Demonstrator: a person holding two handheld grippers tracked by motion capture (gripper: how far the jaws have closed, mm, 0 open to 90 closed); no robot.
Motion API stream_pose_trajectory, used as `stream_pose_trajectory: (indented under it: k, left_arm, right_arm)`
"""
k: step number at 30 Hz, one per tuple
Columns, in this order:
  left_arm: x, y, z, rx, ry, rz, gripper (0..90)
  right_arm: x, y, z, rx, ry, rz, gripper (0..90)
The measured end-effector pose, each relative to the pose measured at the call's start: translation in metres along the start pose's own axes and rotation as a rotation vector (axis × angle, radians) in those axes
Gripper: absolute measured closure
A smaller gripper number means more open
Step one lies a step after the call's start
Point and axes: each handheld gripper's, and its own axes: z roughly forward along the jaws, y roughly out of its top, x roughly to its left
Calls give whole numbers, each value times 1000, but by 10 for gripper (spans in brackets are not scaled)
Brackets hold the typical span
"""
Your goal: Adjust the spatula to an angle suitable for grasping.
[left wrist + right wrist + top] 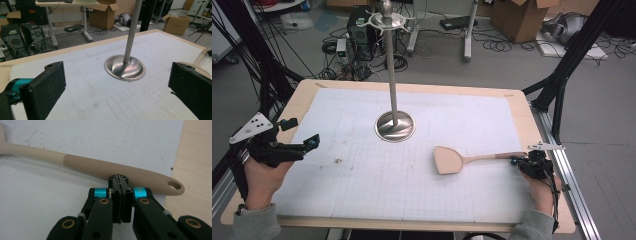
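Beige and flat on the white mat (pixel 362 200), the spatula (pixel 451 160) lies right of the steel stand (pixel 394 125). The right gripper (pixel 119 178) has its jaws pressed together, tips at the handle near its holed end. The left gripper (pixel 302 137) hangs over the mat's left edge, jaws wide apart around nothing.

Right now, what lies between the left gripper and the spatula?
Only bare gridded mat, seen in the high view; left gripper, spatula.

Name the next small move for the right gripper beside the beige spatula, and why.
Probably open the right gripper: its jaws are pressed together, empty, just short of the beige spatula handle lying flat on the white gridded mat, so it cannot grasp yet.
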Motion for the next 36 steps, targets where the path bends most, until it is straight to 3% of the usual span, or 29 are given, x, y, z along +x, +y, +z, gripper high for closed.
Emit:
stream_pose_trajectory:
  k: [4,10,22,36]
  left_arm:
    - [0,-2,-1,9,11,-4,17]
    - [1,-5,-6,14,40,-8,17]
    - [6,-9,-17,17,67,-14,17]
    - [9,-16,-32,18,101,-28,17]
  right_arm:
    - [-1,6,4,7,-8,-22,900]
    - [-5,9,8,7,10,-17,900]
    - [-3,32,26,41,-33,-67,900]
    - [-3,49,50,-2,-32,-94,900]
